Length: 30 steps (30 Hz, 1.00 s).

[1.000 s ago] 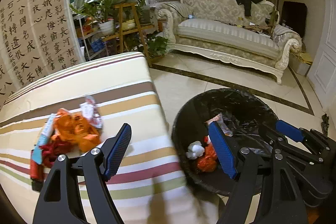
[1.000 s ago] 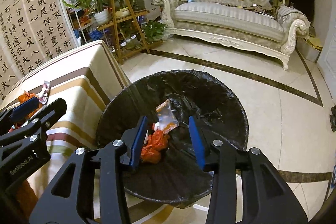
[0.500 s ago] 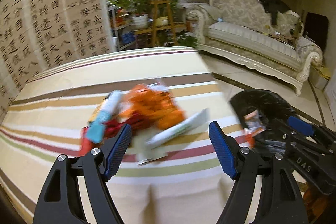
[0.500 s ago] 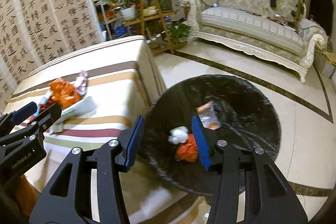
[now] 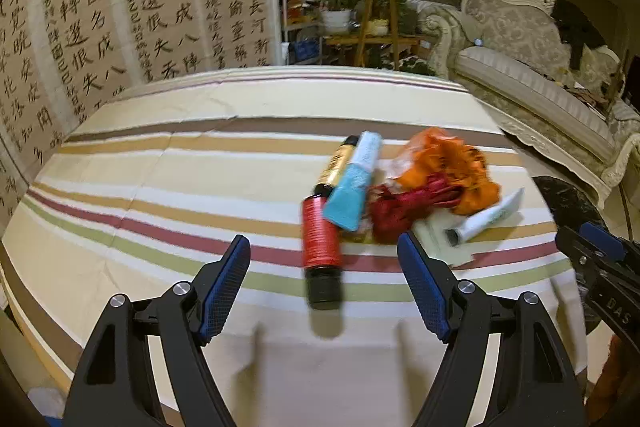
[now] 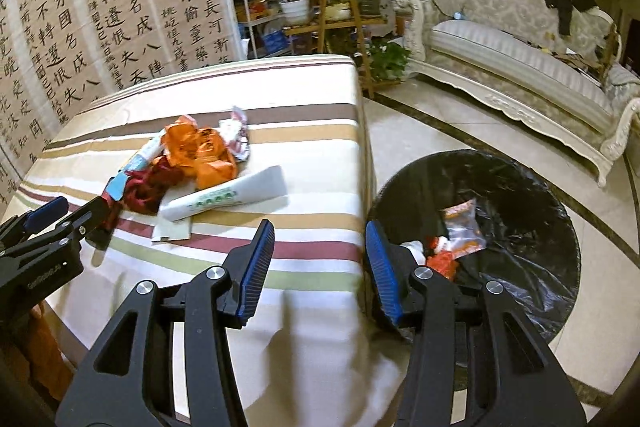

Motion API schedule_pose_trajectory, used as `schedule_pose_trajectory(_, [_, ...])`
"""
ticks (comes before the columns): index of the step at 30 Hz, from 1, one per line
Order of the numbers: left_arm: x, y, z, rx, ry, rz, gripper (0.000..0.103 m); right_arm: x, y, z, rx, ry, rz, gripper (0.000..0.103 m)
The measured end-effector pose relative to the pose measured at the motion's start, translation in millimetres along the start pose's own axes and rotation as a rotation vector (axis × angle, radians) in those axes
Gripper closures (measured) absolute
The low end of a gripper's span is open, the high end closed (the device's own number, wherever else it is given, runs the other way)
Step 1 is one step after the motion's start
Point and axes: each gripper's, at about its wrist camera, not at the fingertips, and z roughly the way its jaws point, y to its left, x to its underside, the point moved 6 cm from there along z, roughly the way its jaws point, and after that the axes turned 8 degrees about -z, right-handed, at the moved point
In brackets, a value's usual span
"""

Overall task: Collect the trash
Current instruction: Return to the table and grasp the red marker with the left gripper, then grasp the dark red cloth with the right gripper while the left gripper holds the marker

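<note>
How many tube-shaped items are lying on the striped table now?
3: a red and black tube nearest the camera, a light blue tube leaning across it, and a white tube on the side toward the bin. The wrappers may hide more.

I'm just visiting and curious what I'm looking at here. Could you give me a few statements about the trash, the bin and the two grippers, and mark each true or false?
1. The trash pile lies on the striped tablecloth. True.
2. The bin is empty. False: it already holds some wrappers.
3. The left gripper is clamped on the red tube. False: its jaws are open and hold nothing.
4. The bin stands on the floor beside the table. True.
5. The right gripper carries a white tube. False: it holds nothing; that tube lies on the cloth.
</note>
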Motion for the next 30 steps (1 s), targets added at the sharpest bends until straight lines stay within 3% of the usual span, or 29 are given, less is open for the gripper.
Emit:
schedule_pose_trajectory(5, [1.7,11.2,9.1,0.0,0.039,-0.018,0.036,-1.5,12.7,4.2,-0.01,0.012,-0.022,0.056])
schedule_pose_trajectory(13, [5.6,13.0,24.0,0.031,0.112,-0.013,0.056,-5.4,23.2,10.6,-0.015,0.026,-0.039,0.056])
schedule_pose_trajectory(17, [5.9,13.0,25.1,0.035,0.12,-0.005,0.061,-7.8,26.5,13.3,-0.017,0.03,-0.045,0.056])
schedule_pose_trajectory(19, [4.5,13.8,25.9,0.03,0.116,0.005,0.076,-9.6,28.6,14.0,-0.019,0.03,-0.047,0.056])
schedule_pose_trajectory(20, [4.6,14.5,25.6,0.027,0.114,0.008,0.078,-10.5,30.3,14.2,-0.021,0.03,-0.049,0.056])
schedule_pose_trajectory(30, [-0.1,33.9,21.6,0.035,0.103,-0.019,0.078,-25.0,53.2,15.9,-0.048,0.019,-0.089,0.056])
